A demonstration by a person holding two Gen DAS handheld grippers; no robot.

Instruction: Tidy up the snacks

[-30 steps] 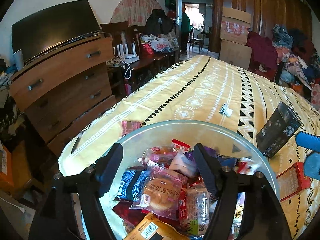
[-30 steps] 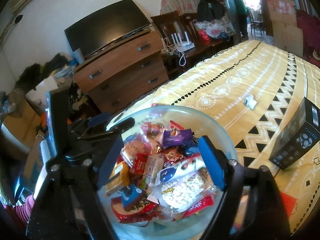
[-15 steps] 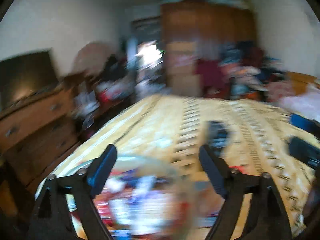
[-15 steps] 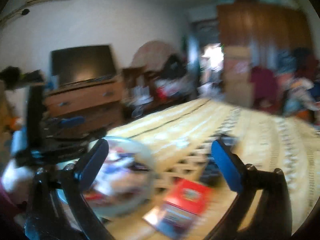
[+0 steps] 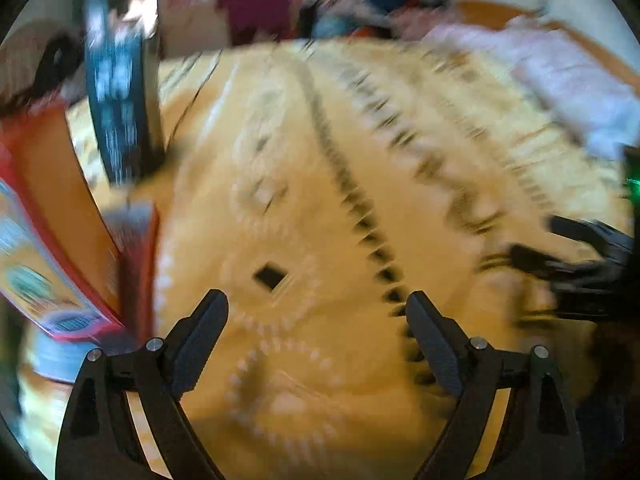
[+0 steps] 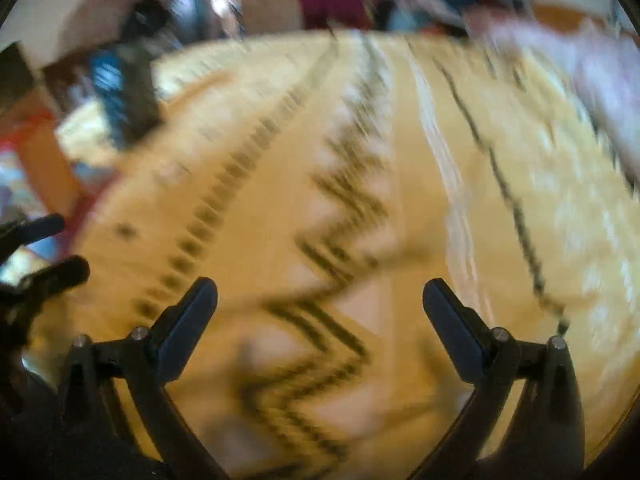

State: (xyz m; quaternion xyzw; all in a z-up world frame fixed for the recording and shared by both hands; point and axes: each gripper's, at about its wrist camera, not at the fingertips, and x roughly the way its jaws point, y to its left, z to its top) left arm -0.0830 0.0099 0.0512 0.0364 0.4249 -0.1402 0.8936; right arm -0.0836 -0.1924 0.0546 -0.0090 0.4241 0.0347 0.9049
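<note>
- Presently, left gripper (image 5: 316,312): jaws stand wide, having just been opening; nothing between them, only patterned cloth below.
- Right gripper (image 6: 320,300): jaws at their widest, likewise just opened; nothing between them, zigzag print beneath.
- Yellow bedspread (image 5: 360,160): fills both views under the fingers; black triangle rows and white dotted motifs smeared by motion blur.
- Red snack box (image 5: 44,240): lying at the left edge of the left wrist view, well left of the left gripper's fingers and apart from them; partly cut off by the frame, print unreadable. In the right wrist view only an orange-red smear at far left.
- Dark box (image 5: 120,112): standing upright beyond the red snack box, upper left; blue markings blurred, lettering not legible.
- Right gripper also shows as dark shapes at the right edge of the left wrist view; left gripper likewise as dark fingers at the left edge of the right view.
- Other snacks: none can be made out.
- Open room: bare bedspread ahead and to the right, up to a pale pink bedding heap (image 5: 568,72); blurred clutter beyond the far edge.
</note>
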